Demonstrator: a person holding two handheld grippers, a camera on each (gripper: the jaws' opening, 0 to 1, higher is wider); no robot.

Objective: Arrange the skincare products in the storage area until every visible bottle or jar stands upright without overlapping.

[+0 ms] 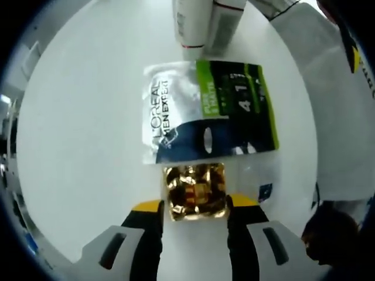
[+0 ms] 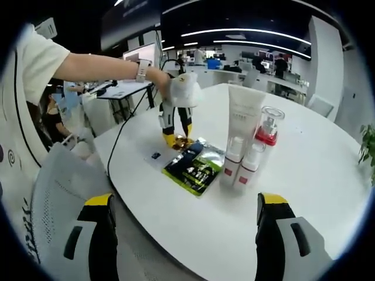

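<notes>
A green and dark L'Oreal sachet [image 1: 208,111] [image 2: 196,167] lies flat on the round white table [image 1: 88,117] [image 2: 304,175]. Just before it sits a gold, crinkly-shining item [image 1: 195,192] [image 2: 184,142]. My left gripper [image 1: 195,205] [image 2: 176,136] points down with both jaws pressed against the gold item's sides. Beyond the sachet stand a tall white tube [image 2: 245,111], a clear bottle with a red pump [image 2: 268,132] and two small white bottles [image 2: 234,161] [image 1: 205,23], all upright. My right gripper [image 2: 186,234] hovers open over the near table edge, holding nothing.
A person's arm with a wristwatch [image 2: 140,70] holds the left gripper. A white mesh chair [image 2: 64,193] stands at the table's near left. A small dark tag [image 2: 155,156] [image 1: 265,192] lies beside the gold item. Desks fill the room behind.
</notes>
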